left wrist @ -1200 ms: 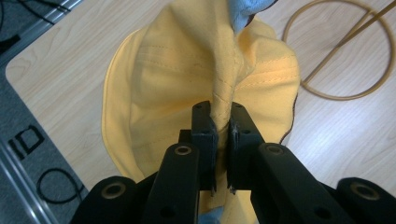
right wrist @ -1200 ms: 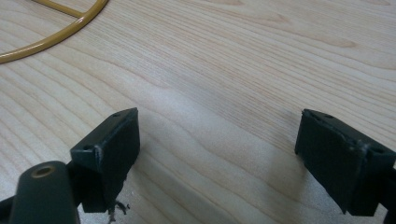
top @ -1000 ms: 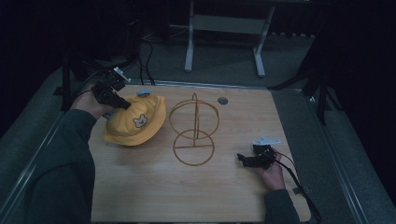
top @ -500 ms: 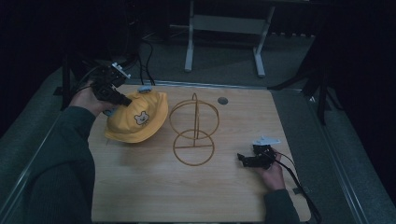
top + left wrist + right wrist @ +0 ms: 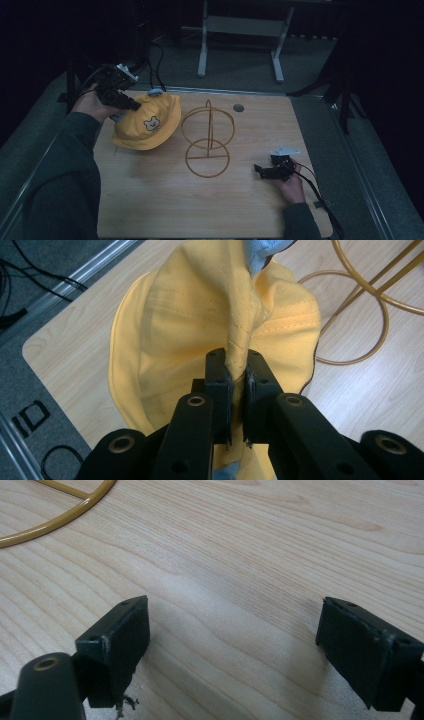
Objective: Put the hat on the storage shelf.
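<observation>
Above, the left gripper [image 5: 131,103] pinches a fold of the yellow hat [image 5: 147,126] between its closed jaws, holding the hat tilted at the far left of the worktop [image 5: 165,200], just beside the gold wire stand [image 5: 208,142]; the right gripper [image 5: 261,170] rests low at the near right, well apart, jaws spread wide around nothing.

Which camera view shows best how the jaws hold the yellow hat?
The left gripper view: the left gripper pinches a fold of the yellow hat between shut jaws, seen close. The high view shows the whole hat lifted beside the wire stand, but the grip is small.
</observation>
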